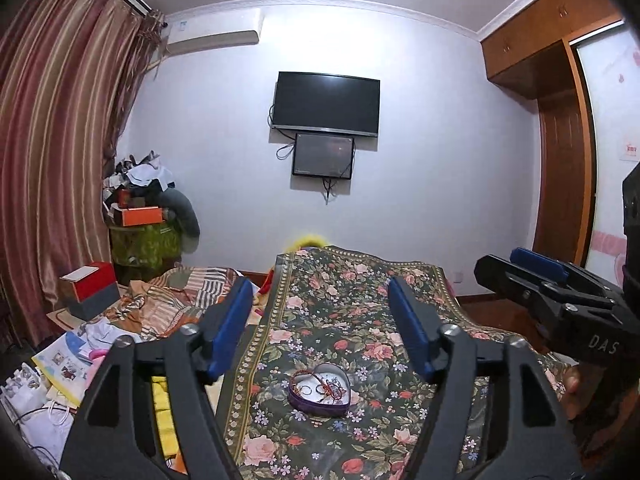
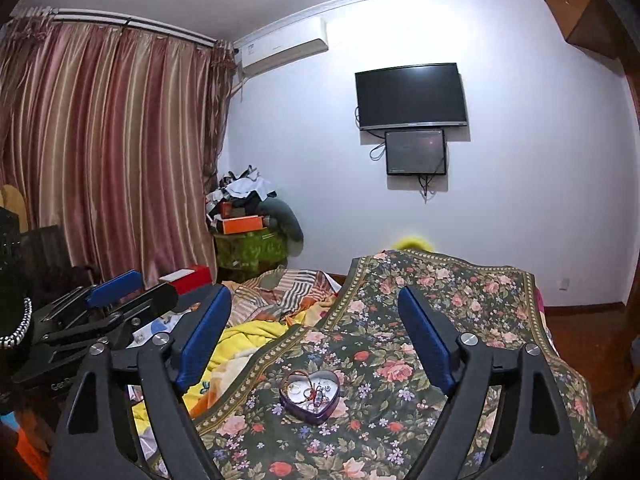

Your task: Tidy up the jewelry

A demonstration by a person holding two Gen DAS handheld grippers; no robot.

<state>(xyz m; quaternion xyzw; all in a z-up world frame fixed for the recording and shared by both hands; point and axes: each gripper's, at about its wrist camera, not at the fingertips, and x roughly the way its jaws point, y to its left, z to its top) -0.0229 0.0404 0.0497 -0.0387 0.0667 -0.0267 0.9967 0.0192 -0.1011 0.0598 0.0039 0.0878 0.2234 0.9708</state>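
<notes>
**Q:** As both cameras look down the bed, where is the jewelry?

**A:** It lies in a purple heart-shaped tin point(image 1: 319, 390) that sits open on a dark floral bedspread point(image 1: 352, 304). Bracelets, rings and a red cord point(image 1: 325, 387) are tangled inside on a white lining; one reddish loop leans over the tin's left rim. The single pieces are too small to tell apart.

**Q:** And the two grippers?

**A:** The left gripper point(image 1: 320, 320) hangs above the bedspread with its jaws spread wide and nothing between them; the tin shows in the gap, nearer the camera than the blue fingertips point(image 1: 236, 308). The right gripper point(image 2: 316, 326) hangs likewise, jaws spread and empty, with the tin point(image 2: 309, 396) below the gap. Each gripper shows at the edge of the other's view, side by side and apart.

**Q:** What room is there around the tin?

**A:** Flat bedspread surrounds it on every side. To the left, the bedspread's bordered edge point(image 2: 256, 364) runs diagonally, with a yellow blanket point(image 2: 240, 336) and a striped quilt point(image 2: 276, 292) bunched beyond it. To the right, the cloth drops off the bed toward a wooden floor point(image 1: 496, 312). Further left, papers point(image 1: 64, 360) and a red and grey box point(image 1: 90, 290) crowd the space by a striped curtain point(image 2: 108, 148).
</notes>
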